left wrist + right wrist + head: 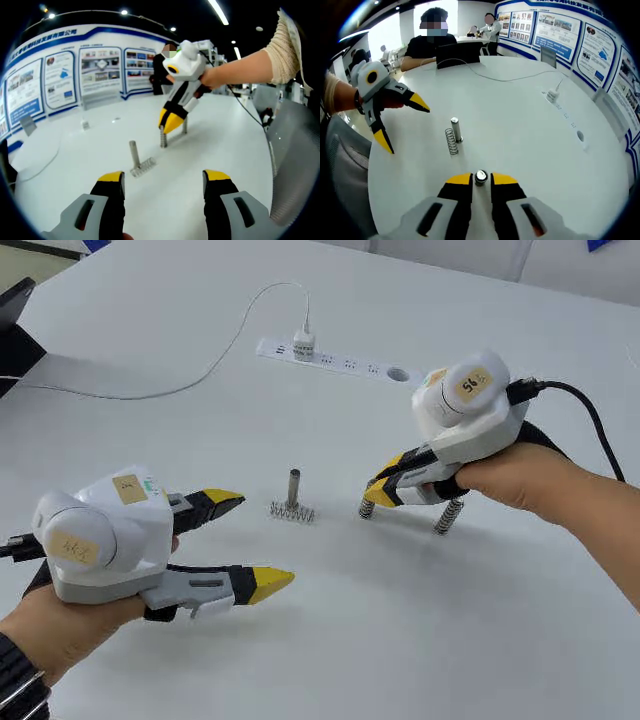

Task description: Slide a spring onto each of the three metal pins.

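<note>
Head view: right gripper [373,494] pinches a sprung pin [480,176], seating it; left gripper [265,538] gapes wide, ready for the loose spring [292,511].

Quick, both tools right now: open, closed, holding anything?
Left tool: open, holding nothing.
Right tool: closed on the top of a pin.

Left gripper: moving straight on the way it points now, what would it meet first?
Most likely the loose spring lying at the foot of the bare pin, then that pin. Both sit slightly left of centre between the open fingers of the left gripper; depth is unclear.
</note>
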Motion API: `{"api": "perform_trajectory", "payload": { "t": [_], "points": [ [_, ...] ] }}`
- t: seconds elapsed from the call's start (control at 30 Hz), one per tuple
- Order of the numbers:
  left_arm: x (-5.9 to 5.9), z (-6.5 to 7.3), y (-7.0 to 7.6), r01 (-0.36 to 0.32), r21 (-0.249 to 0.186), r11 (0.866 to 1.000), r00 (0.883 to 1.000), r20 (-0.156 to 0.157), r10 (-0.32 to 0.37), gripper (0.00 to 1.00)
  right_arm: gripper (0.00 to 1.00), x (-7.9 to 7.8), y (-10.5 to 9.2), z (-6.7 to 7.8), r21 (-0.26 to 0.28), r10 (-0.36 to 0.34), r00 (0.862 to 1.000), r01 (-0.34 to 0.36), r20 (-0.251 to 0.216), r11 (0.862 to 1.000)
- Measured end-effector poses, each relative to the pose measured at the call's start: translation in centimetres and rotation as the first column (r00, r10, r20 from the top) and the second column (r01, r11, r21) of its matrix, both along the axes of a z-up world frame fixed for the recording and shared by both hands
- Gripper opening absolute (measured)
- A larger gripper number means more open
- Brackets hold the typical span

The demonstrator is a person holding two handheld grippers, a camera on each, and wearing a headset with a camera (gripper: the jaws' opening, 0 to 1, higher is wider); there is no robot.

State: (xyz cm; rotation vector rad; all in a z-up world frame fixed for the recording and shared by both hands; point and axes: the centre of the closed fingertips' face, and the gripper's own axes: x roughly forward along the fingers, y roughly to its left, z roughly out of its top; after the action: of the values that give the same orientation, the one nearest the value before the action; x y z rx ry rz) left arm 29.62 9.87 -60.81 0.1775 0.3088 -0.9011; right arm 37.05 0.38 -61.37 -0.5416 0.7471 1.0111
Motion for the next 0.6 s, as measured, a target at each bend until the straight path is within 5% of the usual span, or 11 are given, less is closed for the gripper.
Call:
{"api": "perform_trajectory", "payload": {
  "t": [0.37,0.6],
  "points": [
    [-0.1,0.0,0.0,0.0,0.001,1.0,1.0,-0.001,0.0,0.64,0.19,-0.3,1.9,2.1,0.018,0.057,0.996,-0.059,0.065,0.998],
    [0.1,0.2,0.2,-0.005,0.002,1.0,1.0,0.004,0.005,0.64,0.19,-0.4,3.7,1.9,0.024,0.101,0.993,-0.103,0.062,0.994]
  ]
}}
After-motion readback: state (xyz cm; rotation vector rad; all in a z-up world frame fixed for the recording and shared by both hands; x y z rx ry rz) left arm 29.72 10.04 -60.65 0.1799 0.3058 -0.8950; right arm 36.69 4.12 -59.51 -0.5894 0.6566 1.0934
